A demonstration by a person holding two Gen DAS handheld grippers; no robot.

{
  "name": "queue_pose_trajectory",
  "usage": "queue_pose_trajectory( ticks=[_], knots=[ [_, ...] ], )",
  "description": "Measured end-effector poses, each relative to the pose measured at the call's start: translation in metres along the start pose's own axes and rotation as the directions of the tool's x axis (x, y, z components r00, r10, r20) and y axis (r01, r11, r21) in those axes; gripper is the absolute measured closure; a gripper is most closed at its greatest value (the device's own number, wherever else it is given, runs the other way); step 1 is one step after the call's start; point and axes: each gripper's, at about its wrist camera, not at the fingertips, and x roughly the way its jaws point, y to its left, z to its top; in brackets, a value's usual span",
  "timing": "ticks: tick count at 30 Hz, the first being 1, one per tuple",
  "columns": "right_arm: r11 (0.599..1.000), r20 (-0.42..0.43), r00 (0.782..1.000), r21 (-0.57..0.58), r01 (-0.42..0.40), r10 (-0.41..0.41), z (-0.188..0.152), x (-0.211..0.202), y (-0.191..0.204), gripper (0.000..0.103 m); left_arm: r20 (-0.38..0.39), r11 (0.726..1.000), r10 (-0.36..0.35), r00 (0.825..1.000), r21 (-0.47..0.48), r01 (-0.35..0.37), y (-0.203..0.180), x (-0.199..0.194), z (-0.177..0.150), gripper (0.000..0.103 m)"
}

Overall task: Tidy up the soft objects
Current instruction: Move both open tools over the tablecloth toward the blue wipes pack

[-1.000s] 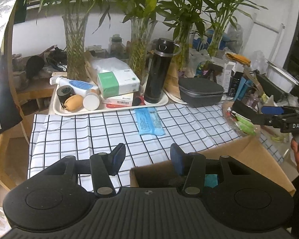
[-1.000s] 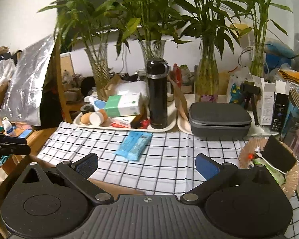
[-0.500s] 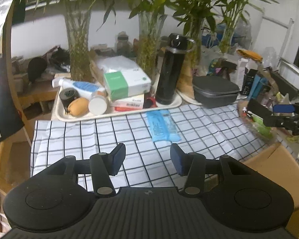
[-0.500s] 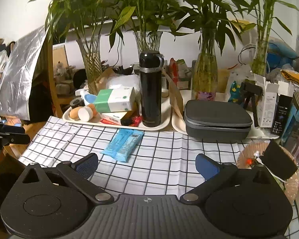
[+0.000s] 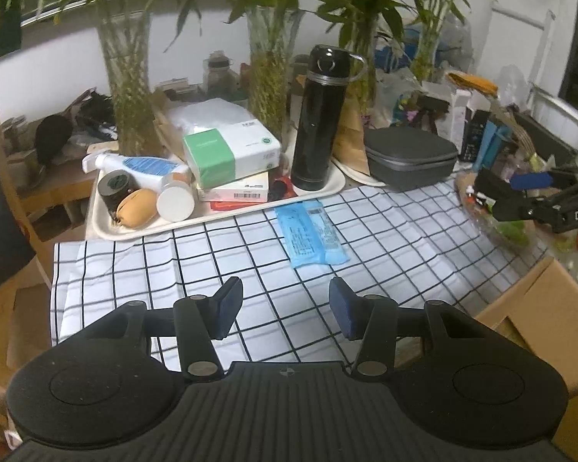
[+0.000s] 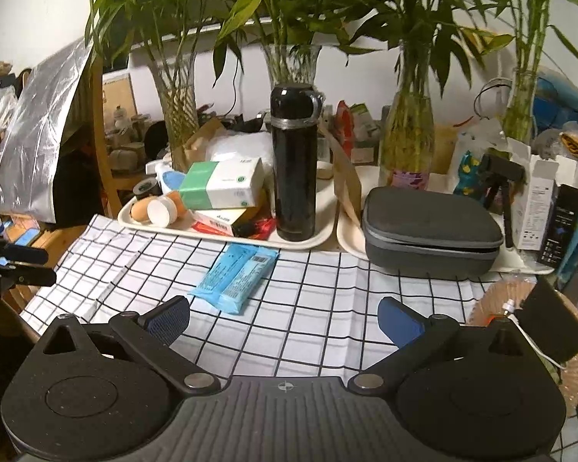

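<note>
Checked white cloth with black grid lines fills the middle of the left wrist view, and the flat blue plastic packet lies on it just in front of the cream tray. The left gripper hovers over the cloth nearer the camera with its jaws apart and nothing between them. The packet's print is too small to read. At the right edge the right gripper shows the letters "DAS" on its body, above a brown cardboard box.

From the right wrist view, the right gripper is spread wide and empty over the cloth, with the packet ahead and slightly left. Only here do the grey zipped case's full front and a silver foil bag appear. The green-and-white carton's lettering is illegible.
</note>
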Motion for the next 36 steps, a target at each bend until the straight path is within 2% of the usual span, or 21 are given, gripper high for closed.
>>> queue_pose_trajectory(
  ticks=[10, 15, 21, 24, 26, 30, 33, 36],
  knots=[
    [0.999, -0.069, 0.997, -0.042, -0.028, 0.025, 0.004, 0.023, -0.002, 0.000, -0.076, 0.999, -0.037, 0.996, -0.021, 0.036, 0.005, 0.013, 0.004, 0.054],
    [0.996, -0.107, 0.993, -0.071, -0.053, 0.045, 0.005, 0.037, 0.001, 0.000, -0.109, 0.999, -0.046, 0.993, 0.014, 0.047, 0.002, 0.015, 0.002, 0.054],
    [0.992, -0.197, 0.976, -0.058, -0.111, 0.098, 0.005, 0.051, 0.003, 0.000, -0.174, 0.998, -0.069, 0.982, 0.000, 0.070, 0.005, 0.025, 0.003, 0.054],
    [0.987, -0.254, 0.955, -0.010, -0.158, 0.150, 0.005, 0.058, 0.001, 0.000, -0.218, 0.991, -0.132, 0.967, -0.059, 0.122, 0.011, 0.031, 0.005, 0.054],
    [0.981, -0.315, 0.929, 0.048, -0.189, 0.194, 0.004, 0.066, -0.002, 0.000, -0.248, 0.980, -0.180, 0.952, -0.126, 0.152, 0.018, 0.036, 0.006, 0.054],
    [0.966, -0.376, 0.891, 0.139, -0.218, 0.256, -0.001, 0.075, -0.010, 0.000, -0.300, 0.941, -0.279, 0.912, -0.274, 0.197, 0.031, 0.047, 0.003, 0.054],
    [0.958, -0.401, 0.872, 0.168, -0.233, 0.282, -0.004, 0.081, -0.015, 0.000, -0.329, 0.919, -0.309, 0.892, -0.344, 0.192, 0.039, 0.054, -0.002, 0.037],
    [0.956, -0.419, 0.861, 0.182, -0.232, 0.289, -0.005, 0.085, -0.017, 0.000, -0.346, 0.905, -0.328, 0.879, -0.382, 0.187, 0.045, 0.059, -0.004, 0.037]
  ],
)
